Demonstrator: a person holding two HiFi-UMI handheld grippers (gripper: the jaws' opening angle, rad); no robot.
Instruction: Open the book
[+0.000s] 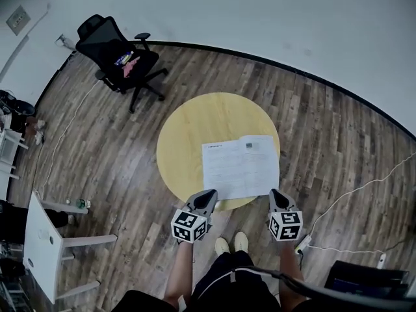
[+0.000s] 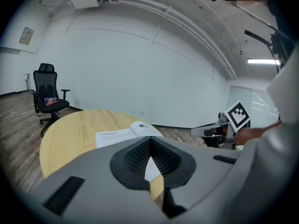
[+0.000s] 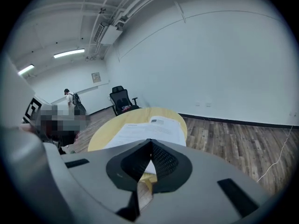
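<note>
The book point(image 1: 240, 166) lies open with its white pages up on the near right part of the round yellow table point(image 1: 188, 129). My left gripper point(image 1: 207, 195) hovers at the table's near edge, by the book's near left corner, jaws shut and empty. My right gripper point(image 1: 276, 194) hangs by the book's near right corner, shut too, with nothing in it. In the left gripper view the open book point(image 2: 119, 135) lies beyond the closed tips of the left gripper point(image 2: 150, 141). The right gripper view shows the pages point(image 3: 149, 129) past the right gripper's point(image 3: 150, 143) closed tips.
A black office chair point(image 1: 120, 60) stands on the wood floor beyond the table at the left. A white stand point(image 1: 42, 246) and a bottle point(image 1: 81, 203) are at the near left. A white cable point(image 1: 351, 194) runs across the floor at the right. A person point(image 3: 71, 97) stands far off.
</note>
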